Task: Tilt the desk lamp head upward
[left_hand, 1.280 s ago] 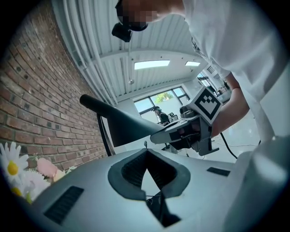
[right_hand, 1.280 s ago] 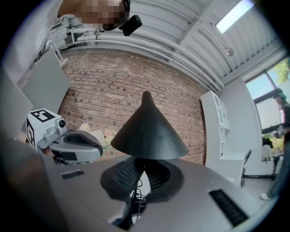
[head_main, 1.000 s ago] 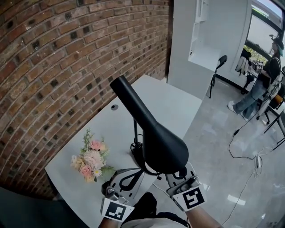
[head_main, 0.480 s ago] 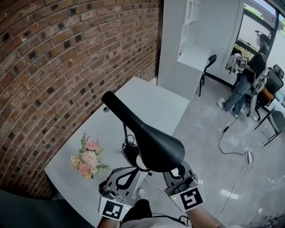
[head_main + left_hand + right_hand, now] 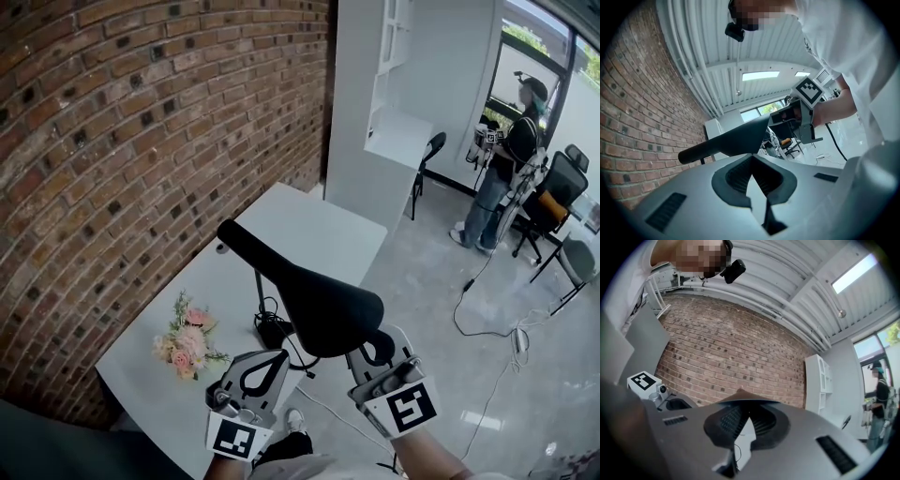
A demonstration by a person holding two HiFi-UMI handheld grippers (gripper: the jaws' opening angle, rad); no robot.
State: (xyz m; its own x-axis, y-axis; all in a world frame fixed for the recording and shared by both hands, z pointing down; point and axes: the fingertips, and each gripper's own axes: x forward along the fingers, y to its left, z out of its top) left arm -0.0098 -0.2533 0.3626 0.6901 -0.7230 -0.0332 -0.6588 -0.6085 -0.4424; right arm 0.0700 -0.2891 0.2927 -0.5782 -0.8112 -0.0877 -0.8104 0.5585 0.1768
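Black and tapered, the lamp head [image 5: 319, 295] stood over the white desk [image 5: 309, 225], its wide end toward the person. Both grippers had their jaws closed together on nothing. The left gripper [image 5: 278, 357] sat low beside the head, and the right gripper [image 5: 378, 353] had its tips just under the wide rim. The 1 sound way, I judged, was to press that rim up slowly with the right tips, easing off if the base [image 5: 270, 330] shifted.

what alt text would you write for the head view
A black desk lamp on a white desk by a brick wall, its head slanting across the middle, the right gripper tucked under its wide end. The left gripper hovers beside it, shut and empty; a small flower bouquet lies left.
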